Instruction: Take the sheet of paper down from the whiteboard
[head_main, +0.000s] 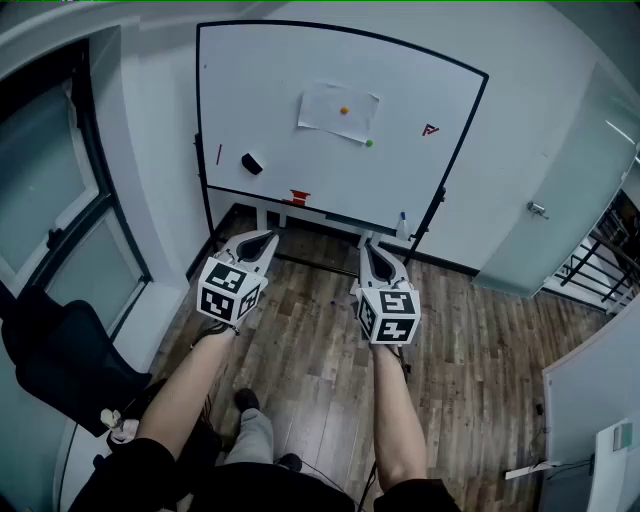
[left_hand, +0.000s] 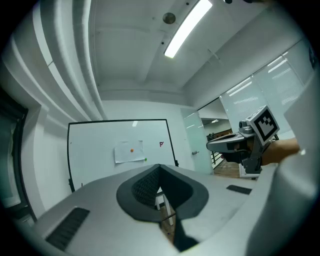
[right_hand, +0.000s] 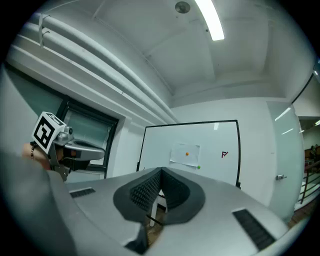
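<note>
Two arms hold out the left gripper (head_main: 266, 240) and the right gripper (head_main: 368, 248), both with jaws closed on nothing. Far ahead, one whiteboard (head_main: 260, 90) carries one black eraser (head_main: 251, 163), then one paper sheet (head_main: 330, 105) under one orange magnet (head_main: 344, 110) and one green magnet (head_main: 369, 143).

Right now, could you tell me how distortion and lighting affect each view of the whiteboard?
Head view: the whiteboard bows from the wide lens; lighting even, sheet of paper clear. Left gripper view: fisheye, dark corners, ceiling light blown out. Right gripper view: same fisheye, small glare near the board's top edge.
</note>
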